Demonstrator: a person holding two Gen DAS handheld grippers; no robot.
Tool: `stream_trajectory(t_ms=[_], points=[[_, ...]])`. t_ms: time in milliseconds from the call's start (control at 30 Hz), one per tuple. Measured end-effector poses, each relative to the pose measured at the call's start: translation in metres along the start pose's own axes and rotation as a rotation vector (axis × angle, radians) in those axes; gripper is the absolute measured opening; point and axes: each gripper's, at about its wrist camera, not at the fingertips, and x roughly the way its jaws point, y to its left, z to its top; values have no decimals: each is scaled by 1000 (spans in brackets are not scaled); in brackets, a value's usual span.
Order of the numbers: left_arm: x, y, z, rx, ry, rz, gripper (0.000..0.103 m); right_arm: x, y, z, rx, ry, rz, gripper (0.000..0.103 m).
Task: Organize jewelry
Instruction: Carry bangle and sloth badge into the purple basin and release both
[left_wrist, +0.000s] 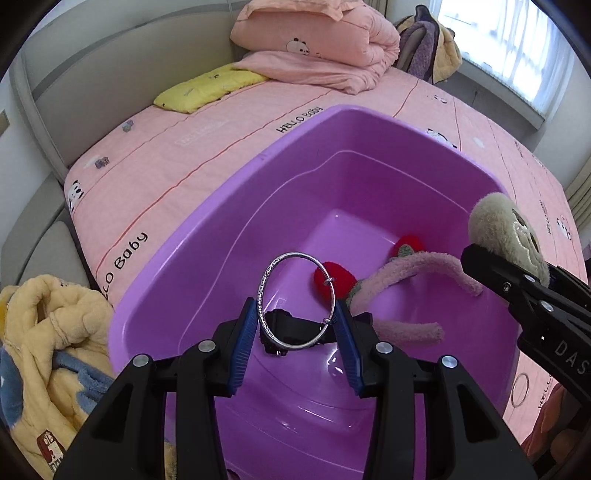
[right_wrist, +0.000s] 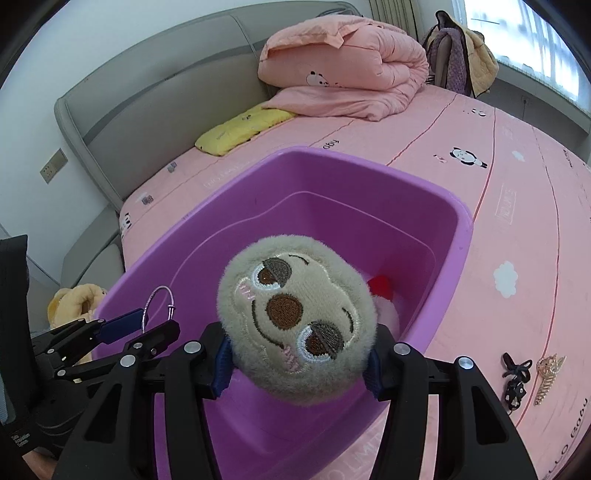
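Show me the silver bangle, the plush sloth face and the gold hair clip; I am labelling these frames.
silver bangle (left_wrist: 263, 295): left wrist view, on its left arc.
plush sloth face (right_wrist: 283, 309): right wrist view, on the brown nose.
gold hair clip (right_wrist: 546, 380): right wrist view, on its middle, lying on the bedsheet.

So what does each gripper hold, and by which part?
Left gripper: thin silver bangle, pinched across its lower sides. Right gripper: beige plush face, squeezed at its sides.
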Motion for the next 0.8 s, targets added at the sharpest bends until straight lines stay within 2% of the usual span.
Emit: stream_trajectory(t_ms=[267,367,400,567,800], points=[[22,3,-6,-21,59,-1,43,35,1,4,-25,73,-58,55],[18,5,-6,-28,39,25,76,40,4,6,-39,76,-85,60],[16,6,-7,-33,28,32,80,39,1,6,-38,79,-91,60],[13,9,-8,-37,27,55,85,35,-3,7,-26,80,-116,66],[6,15,-9,-50,23,64,85,20,-9,11,-2,49,-115,67]])
